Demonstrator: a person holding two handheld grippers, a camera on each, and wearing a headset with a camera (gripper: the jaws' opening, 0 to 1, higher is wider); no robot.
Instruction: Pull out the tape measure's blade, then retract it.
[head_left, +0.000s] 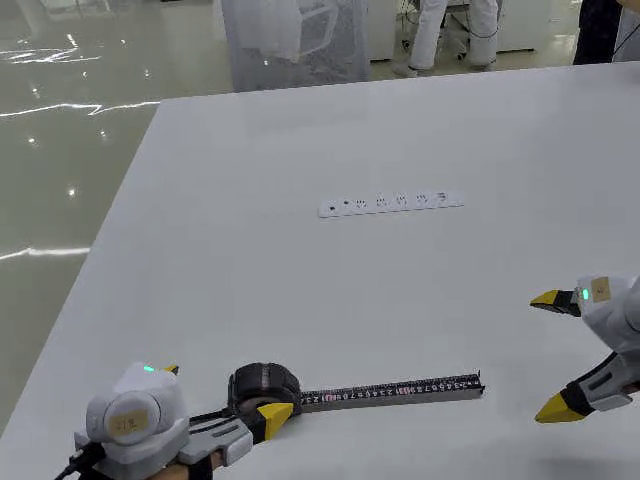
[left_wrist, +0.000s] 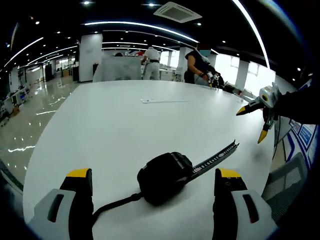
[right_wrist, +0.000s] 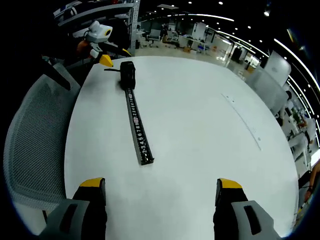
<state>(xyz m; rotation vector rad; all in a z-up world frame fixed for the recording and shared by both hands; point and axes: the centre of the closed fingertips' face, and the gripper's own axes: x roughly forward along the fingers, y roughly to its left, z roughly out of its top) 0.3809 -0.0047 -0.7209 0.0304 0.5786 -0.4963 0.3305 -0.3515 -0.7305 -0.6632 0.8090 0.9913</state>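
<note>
Black case: the tape measure's case (head_left: 265, 388) sits near the near left corner of the white table (head_left: 300, 140). We see a thin black cord (left_wrist: 116, 202) trailing from it towards the near edge.
Blade: the blade (head_left: 395, 390) lies flat on the table, drawn out of the case and running to the right along the near edge. Its hooked end (head_left: 479, 381) lies free.
Left gripper: the left gripper (head_left: 222, 391) has its jaws apart, with the yellow tips on either side of the case. We see no tip pressing on it.
Right gripper: the right gripper (head_left: 549, 353) has its jaws wide apart and holds nothing. It hovers near the right edge, well apart from the hooked end.
Elsewhere: a white strip with dark marks (head_left: 390, 203) lies mid-table, well apart from the work.
Stage: we judge the pull-out done and the retraction left to do.
Handling: we expect the case to be rigid, compact and fairly heavy, so it is best clamped across its flat sides. The blade looks thin, springy and slick, and likely to whip if released. We would pinch it at the hook and feed it back.
</note>
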